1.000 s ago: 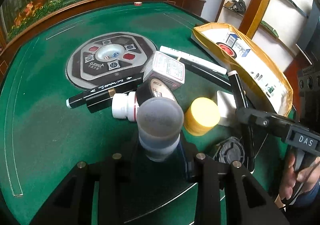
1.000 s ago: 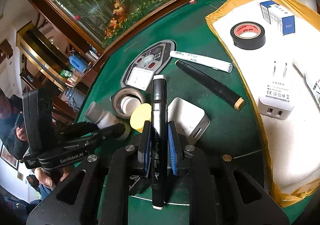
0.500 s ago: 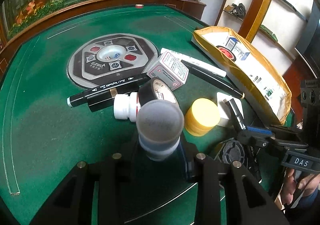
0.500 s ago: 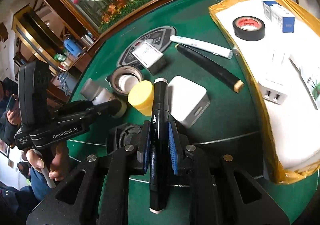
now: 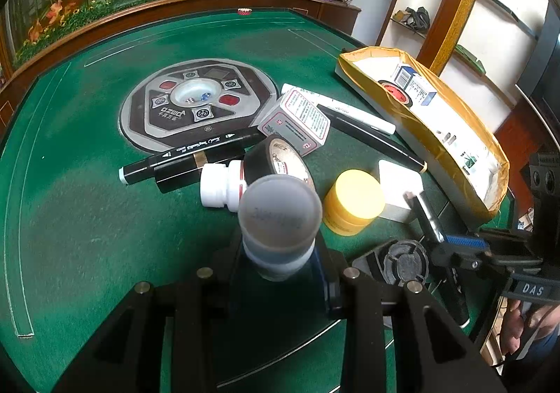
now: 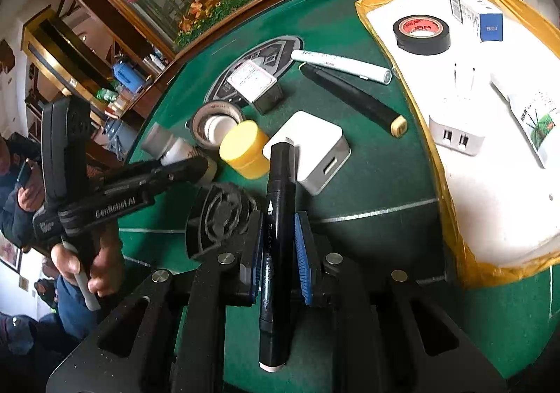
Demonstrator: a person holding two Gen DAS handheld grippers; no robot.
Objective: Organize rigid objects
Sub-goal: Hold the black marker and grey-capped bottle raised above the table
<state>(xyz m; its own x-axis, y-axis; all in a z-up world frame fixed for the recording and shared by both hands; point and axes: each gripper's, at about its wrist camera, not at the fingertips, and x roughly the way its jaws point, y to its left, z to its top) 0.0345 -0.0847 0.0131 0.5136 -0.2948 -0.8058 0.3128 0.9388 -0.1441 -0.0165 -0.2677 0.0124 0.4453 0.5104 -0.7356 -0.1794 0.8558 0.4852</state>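
My left gripper (image 5: 280, 263) is shut on a small bottle with a grey cap (image 5: 279, 218), held above the green table. My right gripper (image 6: 278, 249) is shut on a black marker (image 6: 276, 239), its tip over the white charger block (image 6: 311, 148). The right gripper also shows in the left wrist view (image 5: 455, 246). On the felt lie a yellow jar (image 5: 353, 200), a white pill bottle (image 5: 220, 186), a tape roll (image 5: 280, 162), a carton (image 5: 297, 116), black markers (image 5: 189, 151), a white pen (image 6: 343, 65) and a black pen (image 6: 353, 99).
A gold-rimmed white tray (image 6: 490, 183) at the right holds black tape (image 6: 421, 30), a blue-white box (image 6: 476, 13), a white USB plug (image 6: 455, 130) and a bottle (image 6: 532, 120). A black round part (image 6: 220, 214) lies near my grippers. A dice panel (image 5: 196, 102) sits mid-table.
My right gripper has pulled back toward the table's near edge and lifted with the black marker. My left gripper has stayed nearly still with the bottle.
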